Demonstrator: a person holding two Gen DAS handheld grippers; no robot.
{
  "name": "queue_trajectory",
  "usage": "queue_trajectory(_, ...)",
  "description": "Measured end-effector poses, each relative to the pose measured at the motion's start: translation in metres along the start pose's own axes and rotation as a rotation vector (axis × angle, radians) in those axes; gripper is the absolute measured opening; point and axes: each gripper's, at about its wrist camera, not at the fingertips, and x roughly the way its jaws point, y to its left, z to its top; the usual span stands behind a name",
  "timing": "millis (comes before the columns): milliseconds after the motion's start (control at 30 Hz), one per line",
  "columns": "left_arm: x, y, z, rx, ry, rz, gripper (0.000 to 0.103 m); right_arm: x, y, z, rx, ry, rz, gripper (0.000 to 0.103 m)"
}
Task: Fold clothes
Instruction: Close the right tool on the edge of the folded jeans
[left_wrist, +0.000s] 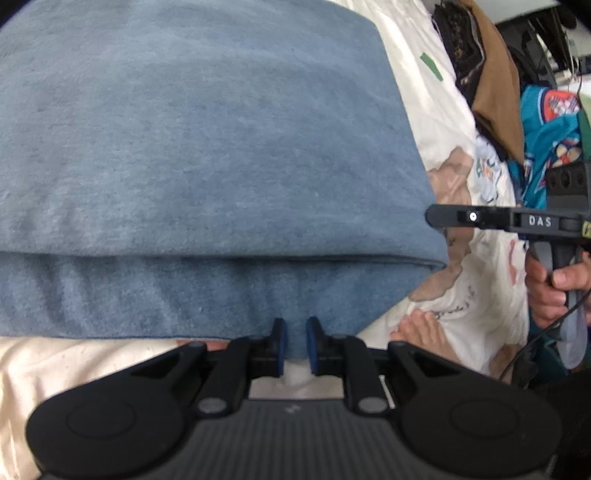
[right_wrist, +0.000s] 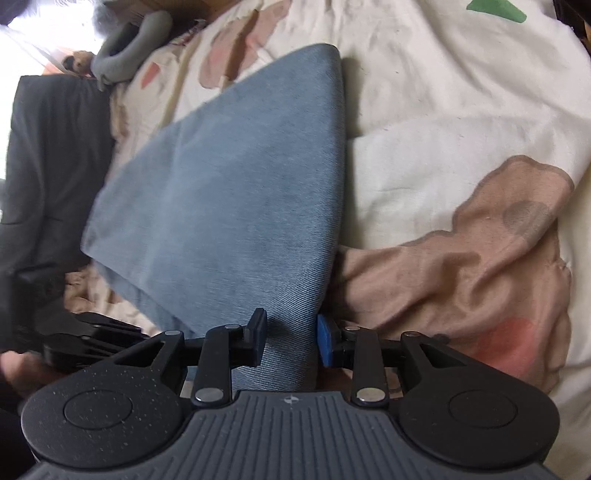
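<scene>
Both grippers pinch the folded blue denim garment (left_wrist: 207, 147): left gripper (left_wrist: 294, 343) the near edge; right gripper (right_wrist: 291, 341) a corner; uneven pulling could open the fold.

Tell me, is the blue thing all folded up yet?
Partly. The blue garment already lies doubled over on the bedspread, one layer on top of another. Right now the left hand-held gripper sits at its near edge and the right hand-held gripper straddles a corner, both with cloth between the pads. More clothes still wait in a heap at the side.
</scene>
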Motion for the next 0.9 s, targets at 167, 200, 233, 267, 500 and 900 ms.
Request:
queue_trajectory(167, -0.025, 0.01, -0.004, -0.037, -0.054, 0.018, 0.014, 0.001, -0.017, 0.004, 0.098, -0.027, 0.059, 0.031)
queue_trajectory(200, -0.03, 0.011, -0.004, -0.041, -0.059, 0.023, 0.014, 0.004, -0.022, 0.005, 0.12, -0.036, 0.066, 0.03)
queue_trajectory(233, -0.035, 0.013, -0.005, -0.046, -0.064, 0.029, 0.014, 0.007, -0.028, 0.005, 0.142, -0.046, 0.074, 0.03)
queue_trajectory(267, -0.04, 0.016, -0.005, -0.052, -0.069, 0.036, 0.014, 0.01, -0.032, 0.006, 0.16, -0.051, 0.086, 0.03)
queue_trajectory(500, -0.067, 0.036, -0.006, -0.128, -0.105, 0.072, 0.014, 0.029, -0.054, 0.014, 0.251, -0.055, 0.209, 0.027)
queue_trajectory(900, -0.089, 0.054, -0.001, -0.228, -0.186, 0.056, 0.014, 0.022, -0.06, 0.03, 0.304, -0.063, 0.328, 0.016)
